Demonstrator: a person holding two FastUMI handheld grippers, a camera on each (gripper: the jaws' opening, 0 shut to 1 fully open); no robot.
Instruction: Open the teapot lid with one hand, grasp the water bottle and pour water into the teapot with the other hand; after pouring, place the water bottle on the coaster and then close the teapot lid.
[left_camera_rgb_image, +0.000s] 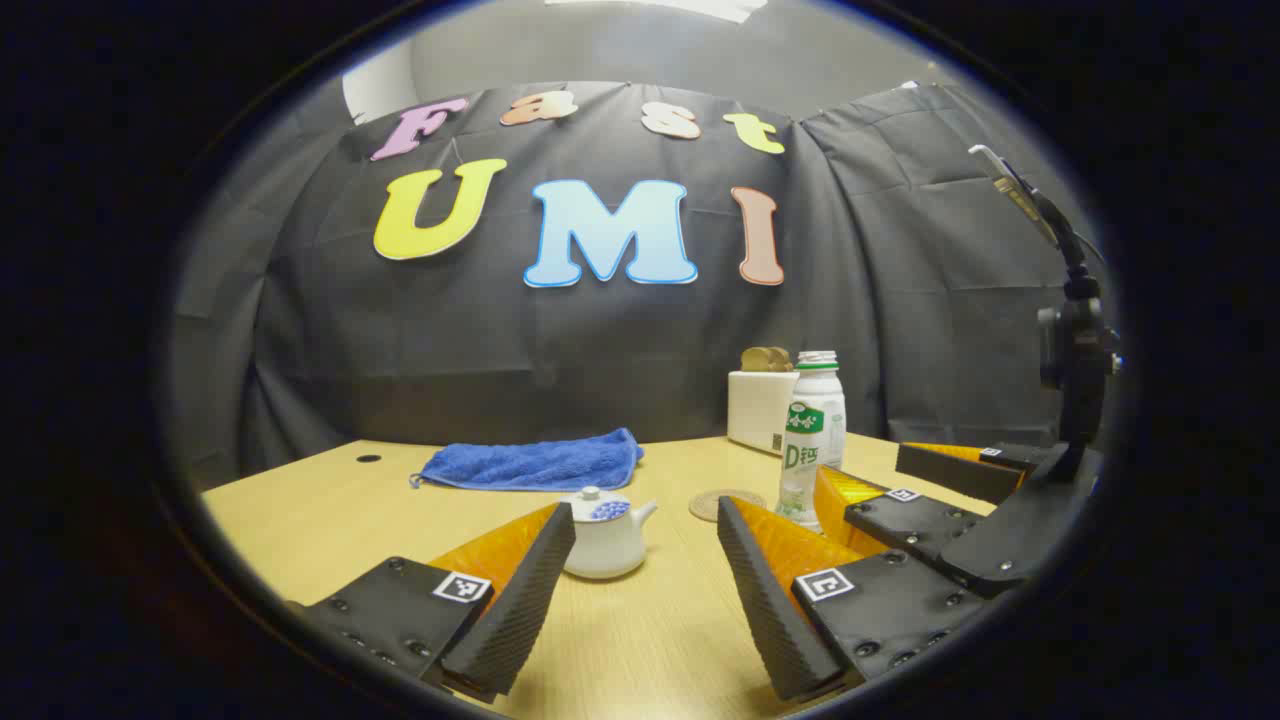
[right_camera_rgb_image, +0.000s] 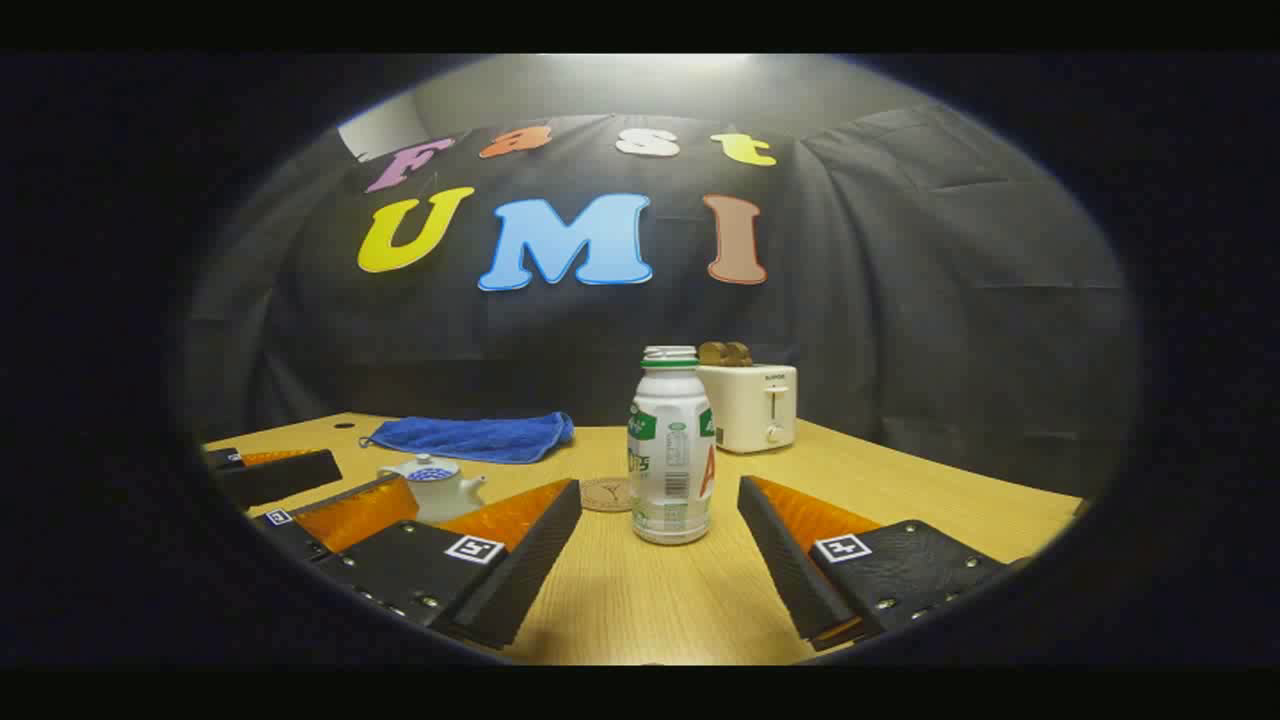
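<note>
Teapot (left_camera_rgb_image: 606, 536), lid on, stood on the table (left_camera_rgb_image: 640, 640) ahead of the left gripper (left_camera_rgb_image: 645, 590), whose fingers were spread. Just right of it lay the coaster (left_camera_rgb_image: 726, 503), then the bottle (right_camera_rgb_image: 670, 450), upright before the right gripper (right_camera_rgb_image: 660, 560), also spread and apart from it.

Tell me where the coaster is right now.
The coaster lies flat on the table in the left gripper view, between the teapot and the water bottle, just left of the bottle's base.
</note>
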